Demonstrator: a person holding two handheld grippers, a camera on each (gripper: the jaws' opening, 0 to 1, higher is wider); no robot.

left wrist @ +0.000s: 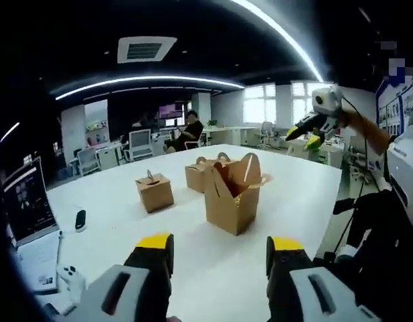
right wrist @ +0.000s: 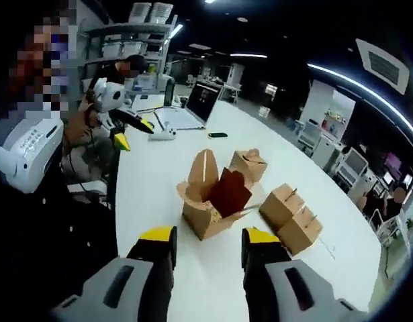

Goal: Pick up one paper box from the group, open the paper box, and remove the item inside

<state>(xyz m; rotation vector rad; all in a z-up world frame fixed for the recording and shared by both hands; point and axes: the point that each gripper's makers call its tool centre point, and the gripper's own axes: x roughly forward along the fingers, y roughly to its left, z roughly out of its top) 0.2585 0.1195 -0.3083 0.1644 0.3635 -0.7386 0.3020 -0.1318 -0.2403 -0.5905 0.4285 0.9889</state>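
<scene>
An open brown paper box [left wrist: 232,201] stands on the white table [left wrist: 193,268], its flaps up and a dark reddish inside showing [right wrist: 227,191]; I cannot tell what it holds. Closed boxes sit around it: one [left wrist: 154,192] to its left and another [left wrist: 198,174] behind. In the right gripper view the open box [right wrist: 205,211] has closed boxes [right wrist: 281,201] beside it. My left gripper [left wrist: 221,249] is open and short of the box, holding nothing. My right gripper [right wrist: 209,238] is also open and empty, above the table on the opposite side. Each gripper appears raised in the other's view [left wrist: 310,134] [right wrist: 132,131].
A laptop [right wrist: 203,100], a white controller [right wrist: 162,134] and a small black device [right wrist: 217,135] lie at one end of the table. The person's white sleeve [right wrist: 25,151] and body stand at the table edge. A seated person [left wrist: 189,131] and office chairs are beyond.
</scene>
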